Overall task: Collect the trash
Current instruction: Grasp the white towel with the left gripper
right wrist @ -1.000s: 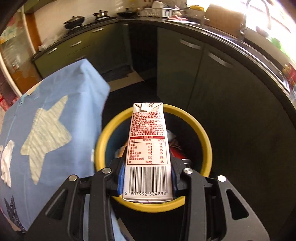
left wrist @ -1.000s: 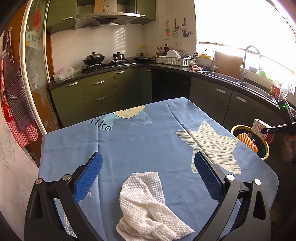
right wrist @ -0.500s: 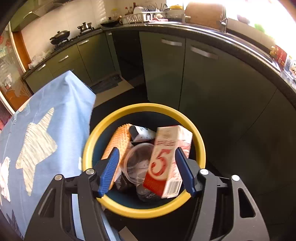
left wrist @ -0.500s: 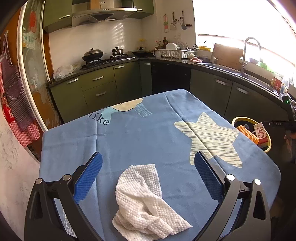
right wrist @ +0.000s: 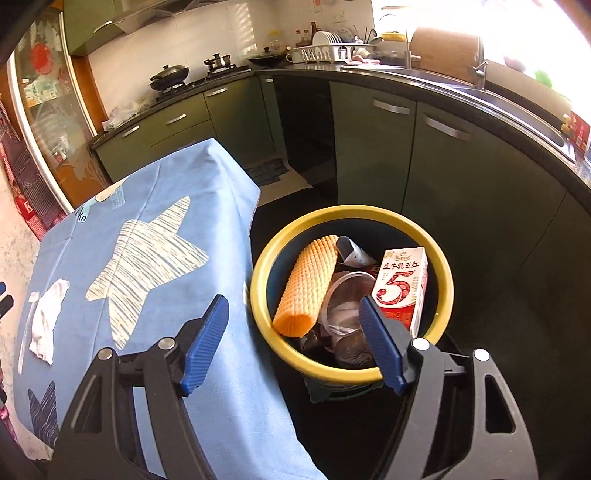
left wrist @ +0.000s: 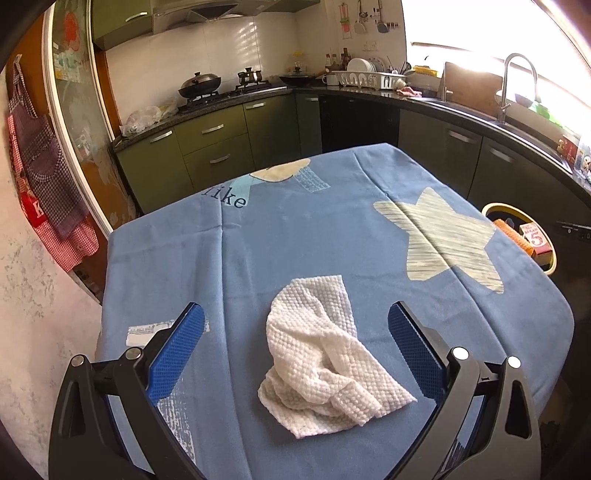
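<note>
Carton [right wrist: 400, 288] in bin [right wrist: 439, 258] | right claw [right wrist: 295, 334] just opening, empty

We see a crumpled white paper towel [left wrist: 325, 354] lying on the table; right of it, our red milk carton [right wrist: 402, 288] leans inside the yellow-rimmed bin [right wrist: 439, 258].

Olive-green kitchen cabinets [left wrist: 214, 147], dark countertop [right wrist: 461, 92], white tiled wall [left wrist: 258, 48], bright window [left wrist: 480, 33], blue star-print tablecloth [left wrist: 295, 236]

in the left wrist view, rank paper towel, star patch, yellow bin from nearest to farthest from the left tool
1. paper towel, on the cloth between the left tool's open fingers
2. star patch, farther up, to the right
3. yellow bin, beyond the table's right edge
</note>
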Demonstrator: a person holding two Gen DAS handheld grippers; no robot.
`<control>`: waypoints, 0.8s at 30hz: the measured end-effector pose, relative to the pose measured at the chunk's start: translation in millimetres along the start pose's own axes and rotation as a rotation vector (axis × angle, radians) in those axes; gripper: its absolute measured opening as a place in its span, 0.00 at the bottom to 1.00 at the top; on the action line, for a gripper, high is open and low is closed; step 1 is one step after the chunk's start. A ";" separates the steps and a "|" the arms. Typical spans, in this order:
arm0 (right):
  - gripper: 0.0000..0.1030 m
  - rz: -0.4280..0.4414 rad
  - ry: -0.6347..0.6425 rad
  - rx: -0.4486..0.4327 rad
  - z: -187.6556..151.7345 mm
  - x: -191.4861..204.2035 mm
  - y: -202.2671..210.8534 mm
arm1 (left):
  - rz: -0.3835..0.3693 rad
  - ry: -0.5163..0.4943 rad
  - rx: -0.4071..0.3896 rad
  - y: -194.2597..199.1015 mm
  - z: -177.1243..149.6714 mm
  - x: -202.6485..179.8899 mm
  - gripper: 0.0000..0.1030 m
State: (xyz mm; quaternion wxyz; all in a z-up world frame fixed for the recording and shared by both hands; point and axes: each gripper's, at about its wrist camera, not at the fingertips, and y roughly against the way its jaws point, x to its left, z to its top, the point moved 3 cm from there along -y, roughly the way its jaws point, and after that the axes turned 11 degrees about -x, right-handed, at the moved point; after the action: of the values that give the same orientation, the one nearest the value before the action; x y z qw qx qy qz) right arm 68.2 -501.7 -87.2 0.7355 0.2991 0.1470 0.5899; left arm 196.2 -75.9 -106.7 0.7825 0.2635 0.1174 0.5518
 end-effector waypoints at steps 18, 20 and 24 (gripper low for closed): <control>0.68 0.028 -0.020 0.030 -13.0 -3.2 -5.2 | -0.040 0.055 0.245 -68.5 -44.7 -4.9 0.61; 0.68 0.030 -0.021 0.029 -12.7 -3.3 -5.0 | -0.060 0.067 0.244 -68.3 -44.8 -5.7 0.52; 0.68 0.032 -0.025 0.027 -11.9 -3.7 -5.1 | -0.085 0.064 0.236 -62.9 -41.8 -9.2 0.15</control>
State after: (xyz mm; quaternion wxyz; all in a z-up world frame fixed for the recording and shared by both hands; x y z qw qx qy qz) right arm 64.4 -502.7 -100.1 0.7235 0.3187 0.1409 0.5959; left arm 223.4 -88.5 -176.6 0.7645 0.3307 0.2175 0.5088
